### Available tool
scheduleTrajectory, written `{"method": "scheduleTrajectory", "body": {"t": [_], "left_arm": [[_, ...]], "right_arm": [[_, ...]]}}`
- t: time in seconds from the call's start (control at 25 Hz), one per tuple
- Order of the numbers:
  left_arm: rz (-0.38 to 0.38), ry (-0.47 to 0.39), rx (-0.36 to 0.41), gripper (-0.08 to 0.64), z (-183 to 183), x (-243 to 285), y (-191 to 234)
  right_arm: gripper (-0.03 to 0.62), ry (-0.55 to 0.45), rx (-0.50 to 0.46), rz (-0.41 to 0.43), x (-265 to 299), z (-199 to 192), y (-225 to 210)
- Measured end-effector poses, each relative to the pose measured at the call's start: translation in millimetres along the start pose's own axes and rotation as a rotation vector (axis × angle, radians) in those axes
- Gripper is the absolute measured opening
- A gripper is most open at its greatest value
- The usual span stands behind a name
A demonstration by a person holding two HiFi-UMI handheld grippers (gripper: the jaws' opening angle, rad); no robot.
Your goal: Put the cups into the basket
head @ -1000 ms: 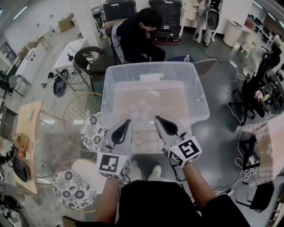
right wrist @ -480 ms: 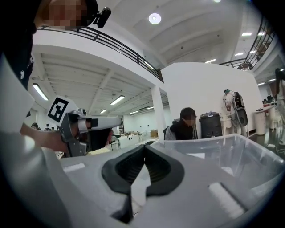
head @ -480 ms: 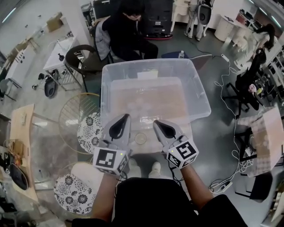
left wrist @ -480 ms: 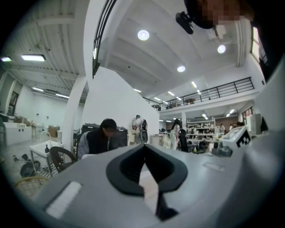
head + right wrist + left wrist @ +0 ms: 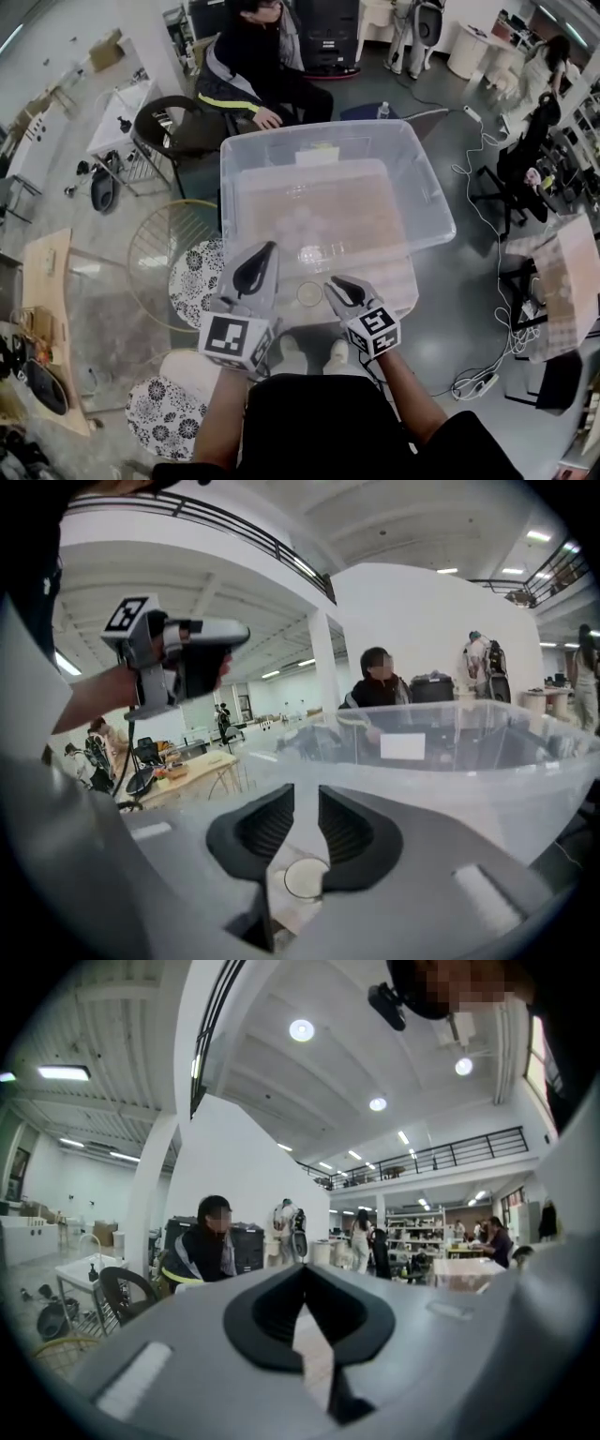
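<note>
A big clear plastic bin (image 5: pixel 427 230) serves as the basket and stands on a table; hazy clear cups (image 5: pixel 298 225) lie on its floor. One clear cup (image 5: pixel 309 294) stands on the table just before the bin's near wall, between my two grippers. My right gripper (image 5: pixel 336 284) is low, right of this cup. Its jaws have just been opening, and nothing is between them. In the right gripper view the cup (image 5: pixel 302 878) shows beyond the parted right gripper (image 5: pixel 306 794), with the bin (image 5: pixel 487 752) behind. My left gripper (image 5: pixel 267 249) is higher, shut and empty; in its own view the left gripper (image 5: pixel 302 1271) has its tips touching.
A person (image 5: pixel 253 56) sits behind the bin beside a black chair (image 5: pixel 183 127). A round wire-framed glass table (image 5: pixel 173 244) and patterned stools (image 5: pixel 197 281) stand to the left. Cables (image 5: pixel 487 375) lie on the floor at the right.
My right gripper has sunk toward the table beside the cup and its jaws have parted. The left gripper has shifted slightly and stays shut.
</note>
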State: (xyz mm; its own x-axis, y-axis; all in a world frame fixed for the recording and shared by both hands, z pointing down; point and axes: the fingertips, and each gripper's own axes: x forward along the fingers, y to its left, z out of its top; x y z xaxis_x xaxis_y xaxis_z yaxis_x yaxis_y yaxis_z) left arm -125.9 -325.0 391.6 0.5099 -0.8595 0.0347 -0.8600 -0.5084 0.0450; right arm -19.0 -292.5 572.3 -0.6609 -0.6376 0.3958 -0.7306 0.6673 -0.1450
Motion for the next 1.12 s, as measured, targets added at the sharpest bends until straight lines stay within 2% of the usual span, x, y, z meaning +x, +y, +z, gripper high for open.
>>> {"method": "scheduleTrajectory", "body": {"t": [0.2,0.4,0.56,0.76,1.12], "left_arm": [[-0.032,0.018,0.01,0.005,-2,1,8],[-0.042,0.039,0.022,0.005,-10,-2,19],[-0.049,0.053,0.043,0.003,-14,-5,23],[-0.077,0.066,0.047,0.003,-13,-7,23],[-0.037,0.081,0.05,0.004,-18,-13,34]], "right_arm": [[0.118,0.177,0.134,-0.049,35,-80,-17],[0.167,0.32,0.197,-0.107,62,-138,-30],[0.169,0.409,0.272,-0.12,78,-176,-30],[0.169,0.49,0.267,-0.174,90,-197,-36],[0.169,0.576,0.262,-0.193,108,-210,-37]]}}
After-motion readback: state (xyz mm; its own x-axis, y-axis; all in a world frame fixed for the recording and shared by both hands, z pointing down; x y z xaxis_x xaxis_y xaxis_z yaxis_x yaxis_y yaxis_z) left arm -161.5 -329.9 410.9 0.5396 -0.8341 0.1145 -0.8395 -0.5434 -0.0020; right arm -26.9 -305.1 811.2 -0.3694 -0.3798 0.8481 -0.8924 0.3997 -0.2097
